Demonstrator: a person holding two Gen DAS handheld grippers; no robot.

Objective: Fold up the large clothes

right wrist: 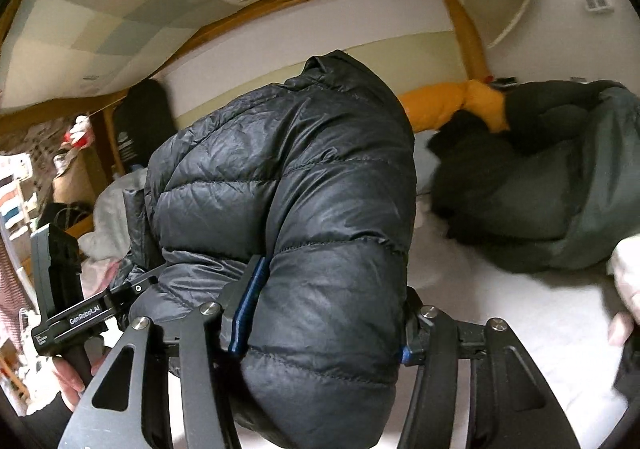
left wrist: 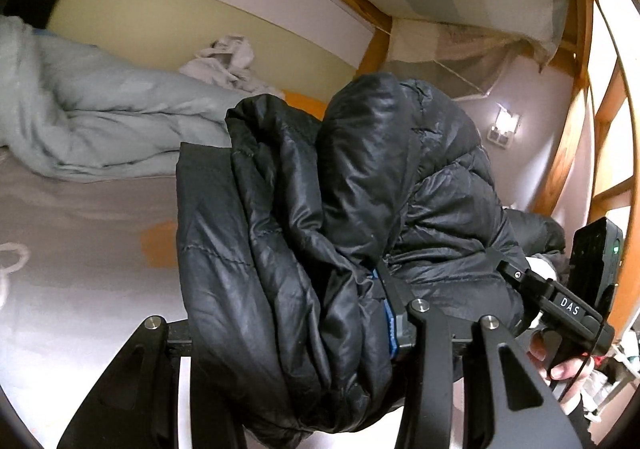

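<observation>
A black quilted puffer jacket (left wrist: 320, 217) is bunched up and held above the bed between both grippers. My left gripper (left wrist: 304, 321) is shut on a thick fold of it; one blue-padded finger (left wrist: 390, 325) shows at the right of the fold, the other is hidden under fabric. In the right wrist view the jacket (right wrist: 304, 177) fills the middle. My right gripper (right wrist: 324, 333) is shut on a padded section, with a blue pad (right wrist: 248, 309) on the left and the other finger on the right. The right gripper also shows in the left wrist view (left wrist: 560, 297).
A pale sheet (left wrist: 80, 257) covers the mattress. A light blue duvet (left wrist: 100, 121) and a white garment (left wrist: 228, 61) lie at the far left. A dark green coat (right wrist: 560, 185) and an orange item (right wrist: 452, 101) lie on the bed. A wooden bunk frame (left wrist: 576, 121) surrounds it.
</observation>
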